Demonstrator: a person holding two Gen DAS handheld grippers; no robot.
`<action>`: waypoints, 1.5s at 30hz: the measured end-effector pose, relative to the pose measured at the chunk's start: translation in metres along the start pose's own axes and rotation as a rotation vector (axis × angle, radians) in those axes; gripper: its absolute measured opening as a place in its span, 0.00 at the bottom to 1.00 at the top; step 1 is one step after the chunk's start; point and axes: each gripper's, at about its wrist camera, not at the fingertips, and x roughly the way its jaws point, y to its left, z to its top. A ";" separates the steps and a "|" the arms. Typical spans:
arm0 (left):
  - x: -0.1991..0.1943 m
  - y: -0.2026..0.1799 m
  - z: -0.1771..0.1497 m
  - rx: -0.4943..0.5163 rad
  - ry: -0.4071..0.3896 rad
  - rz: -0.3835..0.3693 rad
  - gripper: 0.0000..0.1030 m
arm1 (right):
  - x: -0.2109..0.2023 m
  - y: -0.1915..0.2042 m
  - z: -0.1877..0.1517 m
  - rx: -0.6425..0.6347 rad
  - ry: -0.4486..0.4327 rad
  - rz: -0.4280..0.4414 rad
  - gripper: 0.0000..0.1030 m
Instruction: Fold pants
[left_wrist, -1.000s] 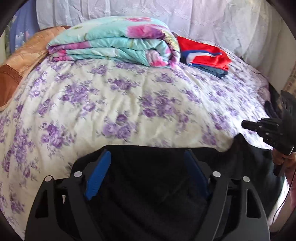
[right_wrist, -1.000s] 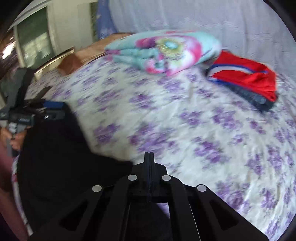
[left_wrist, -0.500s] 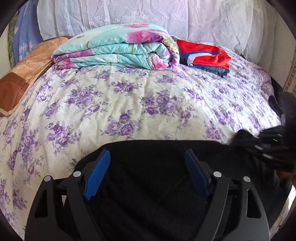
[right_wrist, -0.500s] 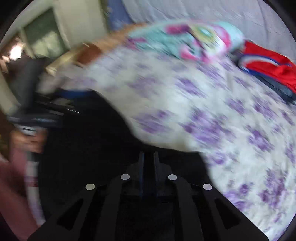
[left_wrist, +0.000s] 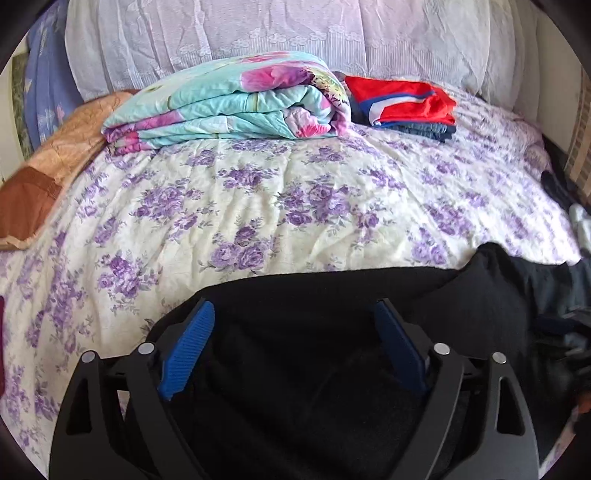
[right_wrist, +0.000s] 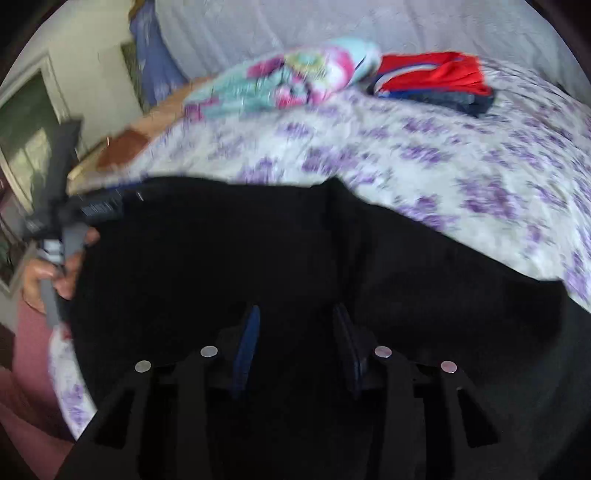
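Black pants (left_wrist: 332, 302) lie spread along the near edge of the bed, also filling the lower half of the right wrist view (right_wrist: 221, 258). My left gripper (left_wrist: 293, 317) is open, its blue pads wide apart over the black fabric. My right gripper (right_wrist: 293, 321) is open over the pants, with a narrower gap; this view is blurred. The left gripper also shows at the left of the right wrist view (right_wrist: 74, 218), held in a hand at the pants' edge.
The bed has a purple-flowered cover (left_wrist: 295, 192). A folded turquoise and pink quilt (left_wrist: 229, 103) and a stack of red and blue folded clothes (left_wrist: 402, 99) lie at the back. An orange-brown pillow (left_wrist: 48, 162) lies at the left.
My right gripper was shut and has opened over the pants while swinging left. The pants' far edge now lies flatter on the bed. The left gripper stayed open.
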 end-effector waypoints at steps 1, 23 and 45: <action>0.001 -0.001 -0.001 0.009 0.000 0.007 0.85 | -0.024 -0.002 -0.003 0.026 -0.081 0.010 0.61; -0.095 -0.139 -0.037 0.097 -0.065 -0.333 0.96 | -0.222 -0.217 -0.136 0.753 -0.457 -0.491 0.74; -0.036 -0.214 -0.074 0.149 0.068 -0.435 0.96 | -0.206 -0.329 -0.148 0.900 -0.414 -0.220 0.67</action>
